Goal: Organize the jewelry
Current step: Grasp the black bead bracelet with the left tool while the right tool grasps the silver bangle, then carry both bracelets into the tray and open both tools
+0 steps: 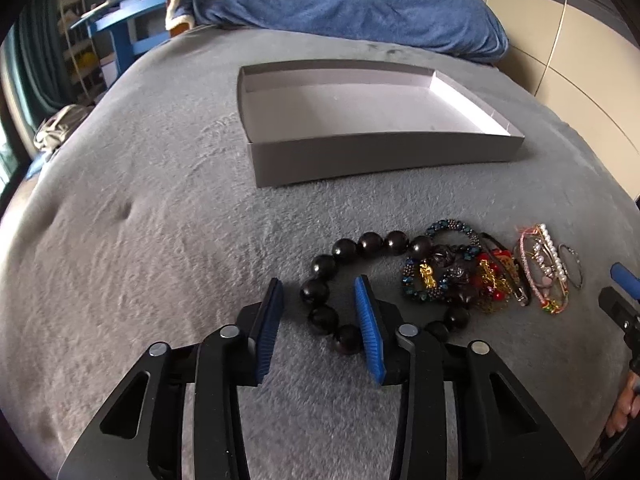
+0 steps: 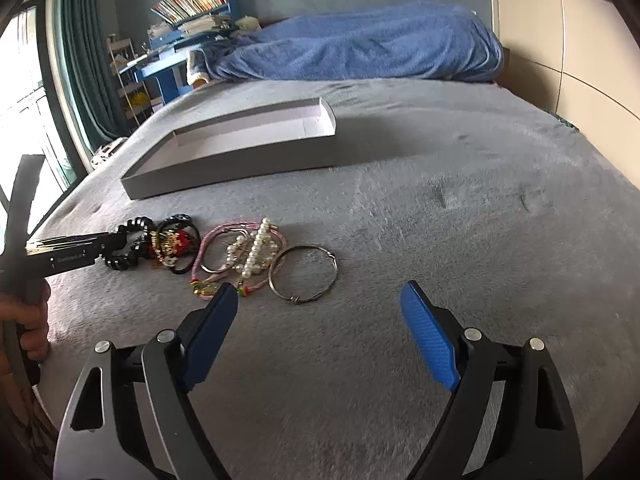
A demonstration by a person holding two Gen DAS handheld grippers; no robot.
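On bed, left gripper [image 1: 320, 312] fingers part-open astride dark bead bracelet [image 1: 348, 280], nothing held. Right gripper [image 2: 320, 336] wide, empty. Next: close, carry to grey box [image 1: 384, 160].

We see a home bedroom: a grey-covered bed [image 2: 440, 208], a rumpled blue blanket [image 2: 360, 44], green curtains [image 2: 80, 60] and a cluttered blue bookshelf [image 2: 192, 12].

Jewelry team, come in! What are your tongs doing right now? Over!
Left tongs open around the dark bead bracelet. Right tongs open, empty. Gray box empty. Path clear.
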